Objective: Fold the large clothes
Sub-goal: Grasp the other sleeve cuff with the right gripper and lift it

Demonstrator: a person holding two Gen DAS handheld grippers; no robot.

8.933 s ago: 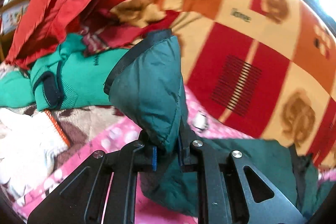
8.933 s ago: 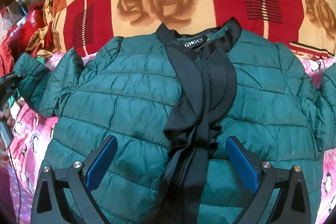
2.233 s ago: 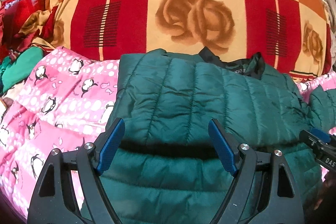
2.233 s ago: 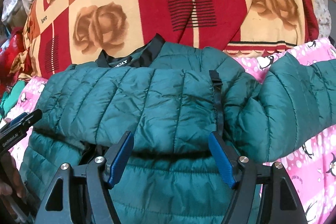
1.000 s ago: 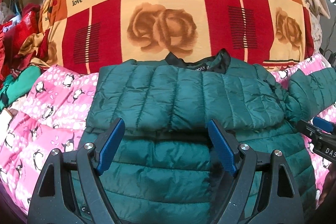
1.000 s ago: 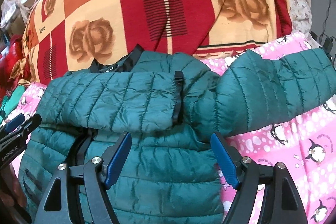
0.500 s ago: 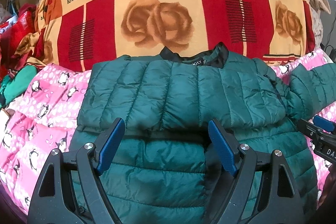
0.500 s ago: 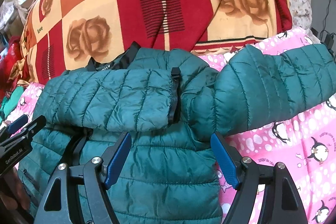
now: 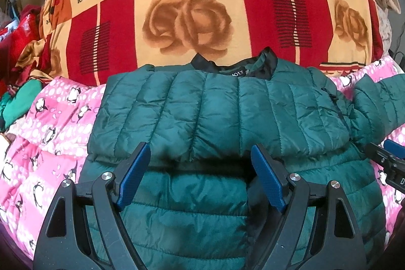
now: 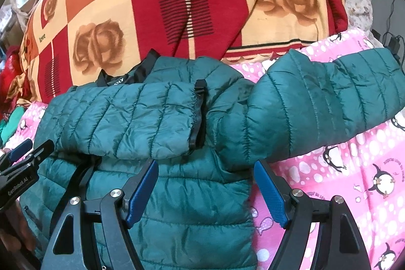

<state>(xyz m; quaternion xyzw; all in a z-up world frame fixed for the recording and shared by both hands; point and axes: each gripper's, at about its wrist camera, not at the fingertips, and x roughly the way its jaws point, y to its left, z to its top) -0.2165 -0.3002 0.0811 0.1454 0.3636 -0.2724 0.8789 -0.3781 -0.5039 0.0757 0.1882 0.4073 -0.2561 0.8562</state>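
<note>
Jaws of both grippers gape empty; left sleeve now folded across jacket, right sleeve next.

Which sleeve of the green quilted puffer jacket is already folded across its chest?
The sleeve with the black cuff, lying across the green quilted puffer jacket; the other sleeve stretches out over the pink penguin blanket.

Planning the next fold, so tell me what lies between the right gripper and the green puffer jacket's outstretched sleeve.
Nothing: in the right wrist view, the open right gripper hovers just below the outstretched sleeve, with only the green puffer jacket body and pink penguin blanket beneath.
</note>
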